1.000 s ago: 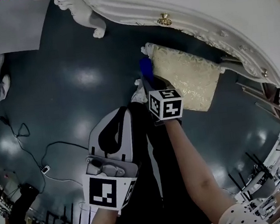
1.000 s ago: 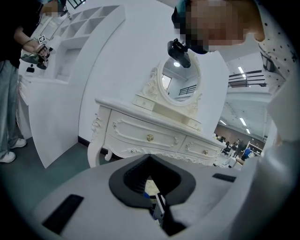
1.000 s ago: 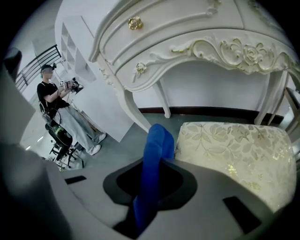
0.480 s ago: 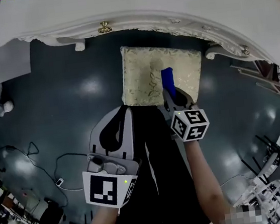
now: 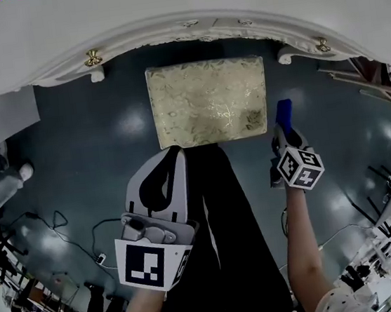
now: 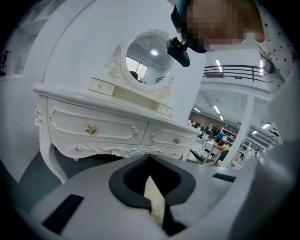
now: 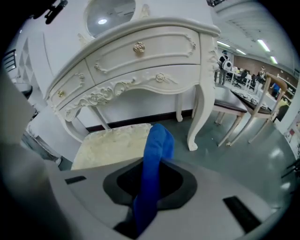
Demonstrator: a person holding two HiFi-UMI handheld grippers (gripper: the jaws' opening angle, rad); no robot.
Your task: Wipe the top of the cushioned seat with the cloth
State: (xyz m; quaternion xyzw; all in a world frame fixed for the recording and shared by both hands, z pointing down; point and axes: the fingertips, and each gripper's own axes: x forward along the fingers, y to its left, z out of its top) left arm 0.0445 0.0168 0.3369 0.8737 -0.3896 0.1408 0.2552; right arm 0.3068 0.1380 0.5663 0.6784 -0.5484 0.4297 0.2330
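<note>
- Right gripper (image 5: 283, 136) clamps the blue cloth (image 5: 283, 113) just off the seat's (image 5: 208, 101) right edge, over the floor (image 5: 103, 156).
- Left gripper (image 5: 173, 158) is clenched and empty, near the seat's front edge.
- Seat stands before the dresser (image 5: 164, 14).

Only a sliver of the cushioned seat (image 6: 153, 199) shows behind the left gripper (image 6: 150, 161). The lower end of the cloth (image 7: 158, 140) disappears inside the right gripper (image 7: 157, 168). The head view's top edge cuts off the dressing table (image 5: 164, 14).
</note>
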